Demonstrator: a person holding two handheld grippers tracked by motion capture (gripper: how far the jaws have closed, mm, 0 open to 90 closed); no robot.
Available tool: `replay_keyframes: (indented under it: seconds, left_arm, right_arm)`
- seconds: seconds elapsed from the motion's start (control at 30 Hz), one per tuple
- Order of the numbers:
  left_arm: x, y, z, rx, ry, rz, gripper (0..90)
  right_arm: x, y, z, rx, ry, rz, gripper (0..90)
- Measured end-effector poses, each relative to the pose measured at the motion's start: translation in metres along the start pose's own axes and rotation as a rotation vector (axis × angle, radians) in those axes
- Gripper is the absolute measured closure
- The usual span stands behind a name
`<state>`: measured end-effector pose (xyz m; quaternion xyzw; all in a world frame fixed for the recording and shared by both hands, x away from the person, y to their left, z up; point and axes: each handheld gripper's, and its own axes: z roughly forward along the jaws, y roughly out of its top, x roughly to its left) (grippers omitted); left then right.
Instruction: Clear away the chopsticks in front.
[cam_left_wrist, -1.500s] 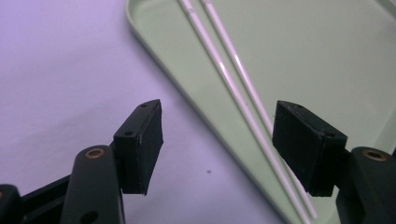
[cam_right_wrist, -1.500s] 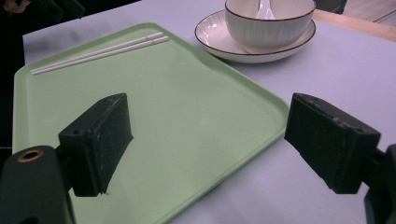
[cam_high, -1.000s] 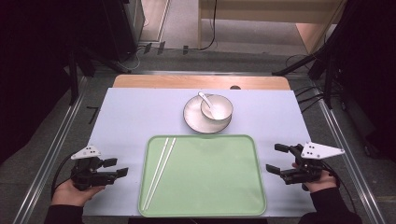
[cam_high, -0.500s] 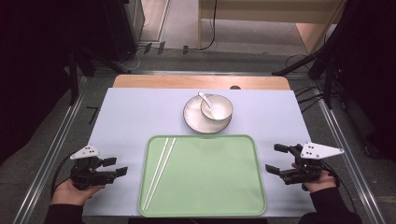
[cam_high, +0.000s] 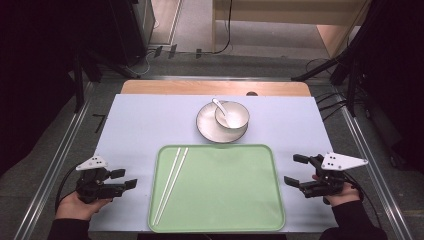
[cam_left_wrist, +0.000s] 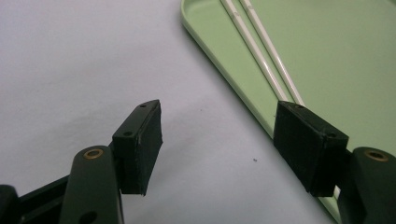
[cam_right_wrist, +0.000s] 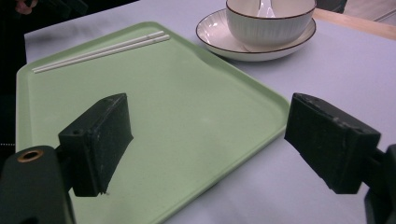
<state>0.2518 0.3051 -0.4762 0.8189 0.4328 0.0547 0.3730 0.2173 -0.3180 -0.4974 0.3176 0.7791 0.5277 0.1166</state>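
Jaws stand wide on both grippers, with nothing between them. The left gripper (cam_high: 122, 180) rests low at the near left of the surface (cam_high: 145, 125), jaws pointing toward the tray (cam_high: 225, 200); in the left gripper view its gap (cam_left_wrist: 217, 144) frames bare surface, and the far jaw overlaps the tray's rim. The right gripper (cam_high: 295, 172) sits at the near right, jaws aimed back at the tray's right edge; in the right gripper view (cam_right_wrist: 205, 144) one jaw hangs over the green tray and the other over the surface beside it.

The chopsticks (cam_high: 171, 184) lie side by side on the tray's left part, just beyond the left jaws and not touched by them. Their long axis runs from the near left corner of the tray up and slightly rightward to its far edge, so they lean a little right as they go away from the person. They are well apart from the right jaws, across the tray.

Beyond the tray's far edge stands a plate (cam_high: 207, 131) carrying a bowl (cam_high: 239, 120), with a spoon (cam_high: 220, 107) resting in the bowl.
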Motion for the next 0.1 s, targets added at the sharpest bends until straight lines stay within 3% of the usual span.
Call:
replay_keyframes:
  seconds: [0.1]
  left_arm:
    - [0.0001,0.0002,0.0006,0.002,-0.002,-0.001,32.9]
  right_arm:
    - [-0.0004,-0.0001,0.0001,0.0,0.0,0.001,14.9]
